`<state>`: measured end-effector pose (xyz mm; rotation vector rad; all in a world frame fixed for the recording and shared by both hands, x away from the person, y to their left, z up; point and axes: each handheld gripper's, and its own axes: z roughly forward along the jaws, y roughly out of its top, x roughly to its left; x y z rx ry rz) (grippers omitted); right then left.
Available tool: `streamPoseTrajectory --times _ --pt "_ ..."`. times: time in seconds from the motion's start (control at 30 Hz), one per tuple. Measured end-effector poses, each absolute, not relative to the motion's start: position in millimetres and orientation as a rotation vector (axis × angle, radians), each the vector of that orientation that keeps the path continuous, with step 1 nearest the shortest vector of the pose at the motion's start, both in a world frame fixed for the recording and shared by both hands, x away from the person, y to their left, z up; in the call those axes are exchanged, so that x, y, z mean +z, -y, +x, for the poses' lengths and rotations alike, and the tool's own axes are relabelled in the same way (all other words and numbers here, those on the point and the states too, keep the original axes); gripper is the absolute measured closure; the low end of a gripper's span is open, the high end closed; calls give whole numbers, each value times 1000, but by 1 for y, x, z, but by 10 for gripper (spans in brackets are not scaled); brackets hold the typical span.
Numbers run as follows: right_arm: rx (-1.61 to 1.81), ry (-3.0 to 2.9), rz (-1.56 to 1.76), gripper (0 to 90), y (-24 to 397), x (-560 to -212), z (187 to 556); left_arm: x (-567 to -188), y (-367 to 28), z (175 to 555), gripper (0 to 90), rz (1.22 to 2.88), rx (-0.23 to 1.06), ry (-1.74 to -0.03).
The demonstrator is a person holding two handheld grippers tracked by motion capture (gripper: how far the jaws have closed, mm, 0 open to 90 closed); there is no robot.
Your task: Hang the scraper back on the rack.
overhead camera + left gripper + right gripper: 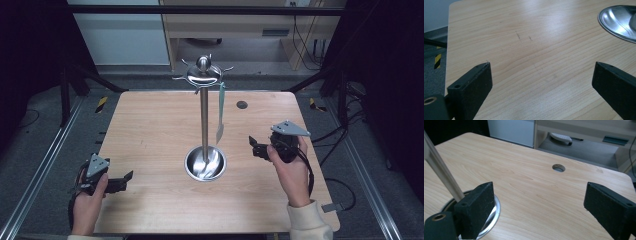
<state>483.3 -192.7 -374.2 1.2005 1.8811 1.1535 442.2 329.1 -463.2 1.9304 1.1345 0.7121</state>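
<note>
From the high view I see the light wooden desk (150, 130) with a tall polished steel utensil stand (204, 117) near its middle: a round dished base, an upright pole and a crown of hooks at the top. A slim pale-handled utensil (220, 112) hangs from one hook on the stand's right side, its lower end above the desk just right of the pole. My left gripper (120, 182) lies low at the near left corner of the desk, held in the left hand (89, 200), well apart from the stand. My right gripper (256, 147) is held up in the right hand (292, 170), right of the stand's base, pointing towards it and near the hanging utensil without touching it. In the left gripper view I look along the left gripper (541, 72), whose jaws stand wide apart with only bare desk (524, 50) between them; the rim of the steel stand (616, 22) base shows at the upper right. In the right gripper view the right gripper (537, 195) also has its jaws wide apart, holding nothing; the stand (441, 172) pole slants up at the left, its base partly behind the left jaw, and a small round cable hole (558, 167) sits in the desk (524, 185) farther off.
</note>
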Motion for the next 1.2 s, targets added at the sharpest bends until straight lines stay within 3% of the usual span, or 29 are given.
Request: streamPoseTrajectory --times 0.53,1.2 --pt "1050 -1977 1284 106 198 -431 482 -464 -327 443 28 1944 714 -1128" --pt "1105 -1982 1264 131 187 -470 498 -464 -324 444 28 1951 713 -1118"
